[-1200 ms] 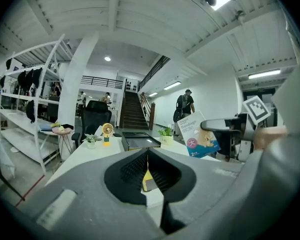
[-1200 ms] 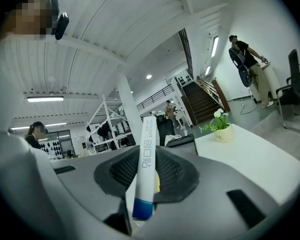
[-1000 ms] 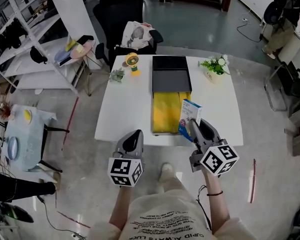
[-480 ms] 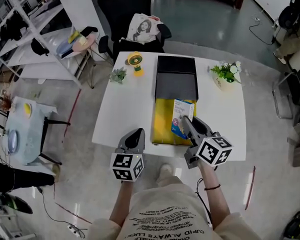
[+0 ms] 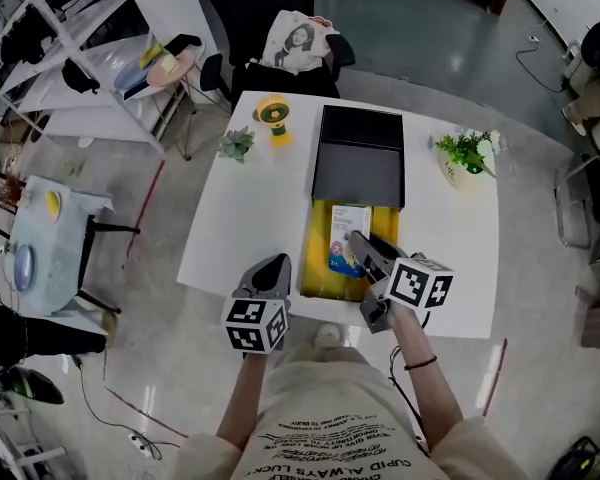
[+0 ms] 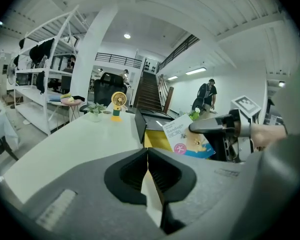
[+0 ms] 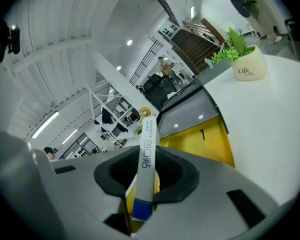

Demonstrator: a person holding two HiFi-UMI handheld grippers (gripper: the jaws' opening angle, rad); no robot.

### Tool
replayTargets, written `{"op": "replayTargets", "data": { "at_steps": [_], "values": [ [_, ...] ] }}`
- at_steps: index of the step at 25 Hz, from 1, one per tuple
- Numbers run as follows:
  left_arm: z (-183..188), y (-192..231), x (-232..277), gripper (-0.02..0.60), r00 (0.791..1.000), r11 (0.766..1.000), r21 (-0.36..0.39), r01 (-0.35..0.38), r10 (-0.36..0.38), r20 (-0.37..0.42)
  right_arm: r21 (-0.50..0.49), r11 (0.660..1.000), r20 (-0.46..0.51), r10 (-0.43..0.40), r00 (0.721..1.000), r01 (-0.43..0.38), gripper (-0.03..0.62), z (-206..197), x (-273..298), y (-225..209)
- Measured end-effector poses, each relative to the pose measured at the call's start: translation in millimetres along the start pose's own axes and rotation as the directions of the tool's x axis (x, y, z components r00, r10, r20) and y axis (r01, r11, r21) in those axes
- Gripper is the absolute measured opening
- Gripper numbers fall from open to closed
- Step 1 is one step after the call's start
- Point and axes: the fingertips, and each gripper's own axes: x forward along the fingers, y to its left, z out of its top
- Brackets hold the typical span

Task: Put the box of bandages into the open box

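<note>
- Open box (image 5: 317, 260): yellow-lined tray at the near edge of the white table (image 5: 250, 218); its dark lid (image 5: 360, 158) stands raised along the far rim.
- Box of bandages (image 5: 346, 239): upright over the open box's yellow interior, toward its right half, with bare lining to its left.
- Right gripper (image 5: 364, 247): jaws narrowed onto the bandage box's slim edge (image 7: 148, 149), reaching in over the open box's near right corner.
- Left gripper (image 5: 271, 272): jaws together, empty, just left of the open box's near left corner at the table edge.
- Clear tabletop: both sides of the open box.
- Yellow fan (image 5: 273, 116): far left of the open box.
- Potted plant (image 5: 467, 155): far right of the open box.
- Change: a second ago the bandage box hung over the open box's right rim; it is now inside the rim line.
</note>
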Motion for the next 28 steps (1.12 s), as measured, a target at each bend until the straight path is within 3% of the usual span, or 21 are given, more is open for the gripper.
{"op": "replayTargets", "data": {
  "at_steps": [7,15,28],
  "values": [
    [-8,6,9,0.023,0.999,0.999,-0.048,-0.010,0.008,-0.046,0.207,0.978,-0.084,-0.005,0.996,0.023,0.091,-12,16,-18],
    [-19,7,20,0.023,0.995,0.997,-0.077,0.012,-0.020,-0.099,0.301,0.952,-0.157,-0.014,0.987,0.061,0.092,-30,25,-32],
    [-26,-1,35,0.023,0.986,0.994,-0.069,0.080,-0.089,-0.143,0.152,0.969,-0.293,-0.144,0.945,0.194,0.100,-43,27,-48]
  ]
}}
